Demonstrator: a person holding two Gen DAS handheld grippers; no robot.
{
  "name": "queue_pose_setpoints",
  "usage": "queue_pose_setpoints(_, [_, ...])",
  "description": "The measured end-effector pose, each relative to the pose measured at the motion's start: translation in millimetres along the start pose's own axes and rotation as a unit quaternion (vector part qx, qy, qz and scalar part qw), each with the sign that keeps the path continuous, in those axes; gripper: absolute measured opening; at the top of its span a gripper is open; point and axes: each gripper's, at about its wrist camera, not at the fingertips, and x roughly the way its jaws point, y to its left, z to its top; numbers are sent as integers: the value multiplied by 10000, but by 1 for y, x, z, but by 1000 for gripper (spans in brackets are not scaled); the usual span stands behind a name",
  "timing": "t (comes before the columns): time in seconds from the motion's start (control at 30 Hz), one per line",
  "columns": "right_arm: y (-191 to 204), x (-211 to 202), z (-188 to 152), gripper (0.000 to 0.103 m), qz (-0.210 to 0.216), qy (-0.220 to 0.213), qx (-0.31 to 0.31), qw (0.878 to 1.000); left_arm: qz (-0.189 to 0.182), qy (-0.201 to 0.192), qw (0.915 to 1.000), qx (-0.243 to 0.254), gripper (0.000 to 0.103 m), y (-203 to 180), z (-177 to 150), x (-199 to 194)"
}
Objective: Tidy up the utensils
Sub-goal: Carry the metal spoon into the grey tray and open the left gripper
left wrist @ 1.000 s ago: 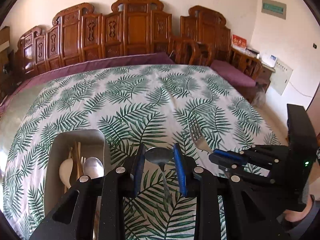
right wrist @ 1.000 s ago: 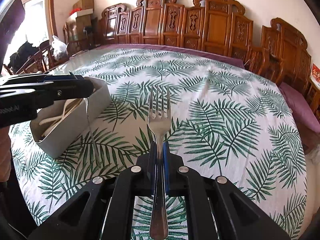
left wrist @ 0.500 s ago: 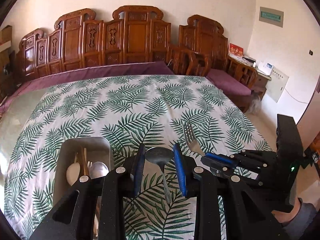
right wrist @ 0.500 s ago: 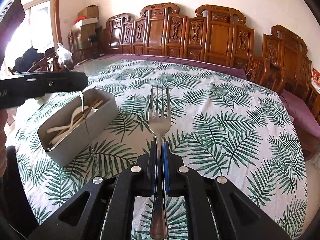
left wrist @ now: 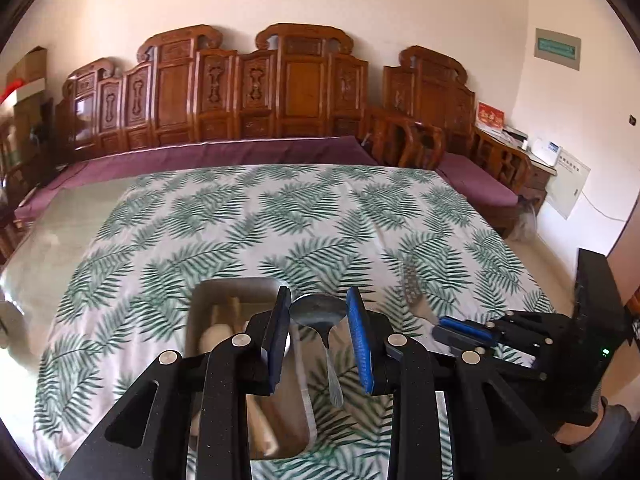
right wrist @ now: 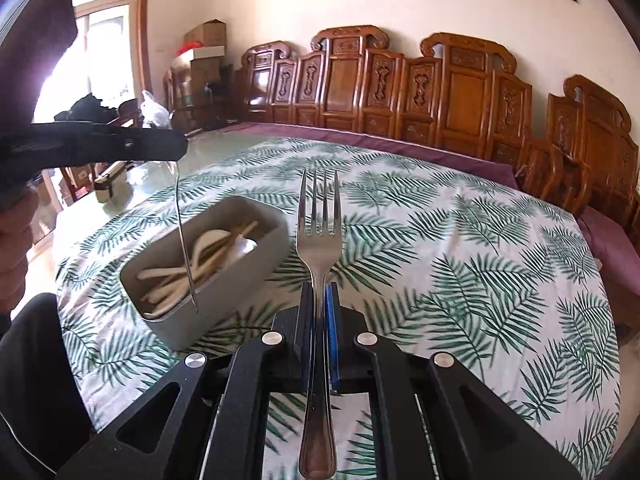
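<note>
A: Pinching a spoon [left wrist: 318, 312] by the rim of its bowl, the left gripper [left wrist: 319, 334] has its blue pads spread about as wide as that bowl, so the handle hangs straight down over the near end of the grey bin [right wrist: 224, 280].

B: Ready to slide in lengthwise, I'd guess. And the right gripper [right wrist: 318, 312]?

A: Closed tight on the neck of a fork [right wrist: 319, 236], tines pointing forward, held just right of the bin and above the leaf-print cloth [right wrist: 460, 272].

B: What's in the bin?

A: Pale spoons and chopsticks, laid along its length.

B: Any writing?

A: A green wall plaque [left wrist: 558, 49] and a red card [left wrist: 489, 115] far beyond the bin, both too small to read.
</note>
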Motion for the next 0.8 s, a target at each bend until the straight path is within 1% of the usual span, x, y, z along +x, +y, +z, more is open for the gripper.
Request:
queue_pose_setpoints(0.13, [14,-2,6,8,40,-71,-33,10000,176,22,9998,15,27,24,1,-7])
queue_pose_setpoints(0.23, [23,-3,10,8,61,-98,-15,9999,358,193,9991,72,27,38,-1,-2])
queue_pose_setpoints(0.4, [33,-2,17,8,53,-124,-34,9999,489,594,9969,145,27,57,-12,17])
queue_pose_setpoints(0.6, [40,2,22,8,26,-88,-52,9999,536,991,9934,233,27,66,-22,46])
queue_pose_setpoints(0.8, [47,7,31,8,1,-49,-55,10000,511,1087,9926,202,27,69,-24,67])
